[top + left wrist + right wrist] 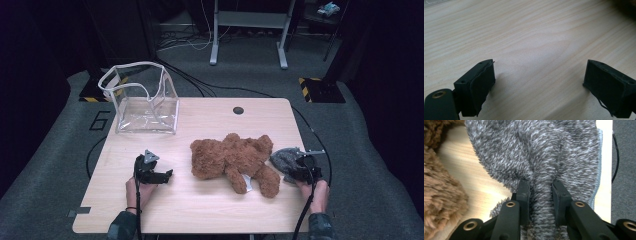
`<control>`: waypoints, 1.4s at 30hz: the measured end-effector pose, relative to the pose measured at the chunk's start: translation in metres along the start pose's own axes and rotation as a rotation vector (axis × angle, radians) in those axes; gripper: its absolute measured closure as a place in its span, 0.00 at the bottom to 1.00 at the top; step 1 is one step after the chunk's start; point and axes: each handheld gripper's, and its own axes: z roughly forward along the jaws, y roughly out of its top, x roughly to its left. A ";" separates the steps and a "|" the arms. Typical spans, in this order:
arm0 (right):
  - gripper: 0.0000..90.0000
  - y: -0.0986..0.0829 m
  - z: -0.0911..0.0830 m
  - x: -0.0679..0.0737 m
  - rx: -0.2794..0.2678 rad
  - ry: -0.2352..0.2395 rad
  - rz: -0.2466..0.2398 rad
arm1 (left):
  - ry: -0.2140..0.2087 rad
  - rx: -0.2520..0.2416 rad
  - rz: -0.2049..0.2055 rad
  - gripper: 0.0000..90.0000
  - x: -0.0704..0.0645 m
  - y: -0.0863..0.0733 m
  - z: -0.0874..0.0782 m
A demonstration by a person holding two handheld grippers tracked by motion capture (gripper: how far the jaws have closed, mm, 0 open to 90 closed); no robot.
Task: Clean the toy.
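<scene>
Right tongs point(540, 195) pinching grey fuzzy cloth point(541, 152), brown teddy bear point(232, 159) alongside

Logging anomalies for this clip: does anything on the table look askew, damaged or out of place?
Nothing looks damaged or spilled. The brown teddy bear lies flat on the table, and the clear bag sags open at the far left corner. The right tongs pinch a fold of the grey fuzzy cloth near the table's right edge.
</scene>
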 end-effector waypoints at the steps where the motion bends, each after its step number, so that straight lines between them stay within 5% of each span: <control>1: 0.80 0.000 -0.001 -0.001 -0.006 0.003 -0.004 | 0.000 0.000 0.002 0.11 0.000 0.000 0.000; 15: 0.80 0.021 -0.028 -0.001 -0.104 0.027 0.007 | 0.009 0.005 0.004 0.11 0.001 0.000 0.000; 42: 0.80 0.091 -0.059 0.051 -0.191 0.078 -0.115 | 0.009 0.000 -0.004 0.12 0.001 0.000 0.000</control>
